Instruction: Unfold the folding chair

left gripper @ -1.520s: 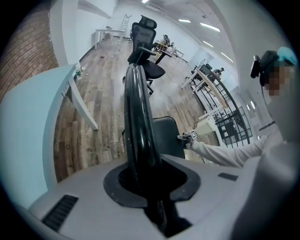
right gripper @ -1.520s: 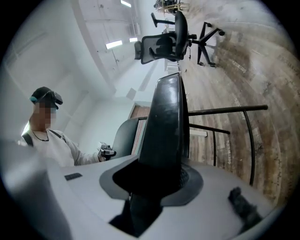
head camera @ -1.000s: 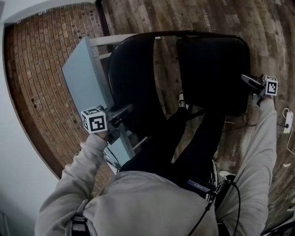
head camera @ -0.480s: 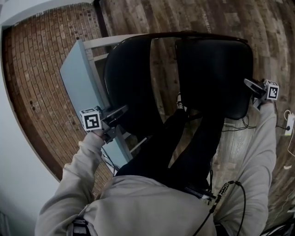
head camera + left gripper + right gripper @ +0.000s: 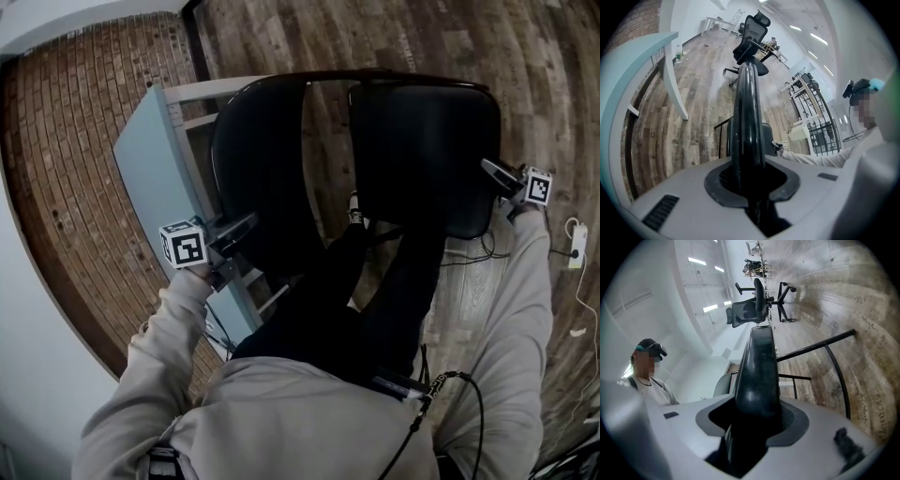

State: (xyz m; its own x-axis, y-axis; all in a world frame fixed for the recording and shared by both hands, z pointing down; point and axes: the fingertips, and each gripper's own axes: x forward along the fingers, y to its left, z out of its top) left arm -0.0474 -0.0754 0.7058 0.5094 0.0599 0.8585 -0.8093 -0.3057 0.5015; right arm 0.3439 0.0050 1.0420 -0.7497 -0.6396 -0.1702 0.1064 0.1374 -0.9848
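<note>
The black folding chair stands in front of me, its curved backrest (image 5: 258,169) at the left and its padded seat (image 5: 422,150) at the right. My left gripper (image 5: 239,230) is shut on the backrest's near edge, which runs up between the jaws (image 5: 747,117) in the left gripper view. At the seat's right edge is my right gripper (image 5: 492,172). Its jaws are opening, with the seat's edge (image 5: 759,371) still between them and a dark gap on one side. The chair's metal frame (image 5: 820,345) shows beyond the seat.
A pale blue table (image 5: 155,178) stands just left of the chair, against a brick wall (image 5: 66,141). My legs in black trousers (image 5: 356,300) are under the chair. A white power strip (image 5: 577,246) and cables lie on the wooden floor at the right. An office chair (image 5: 752,33) stands farther off.
Both grippers have sunk a little with the chair. The right gripper now sits slightly further left in the head view; the left keeps its hold on the backrest.
</note>
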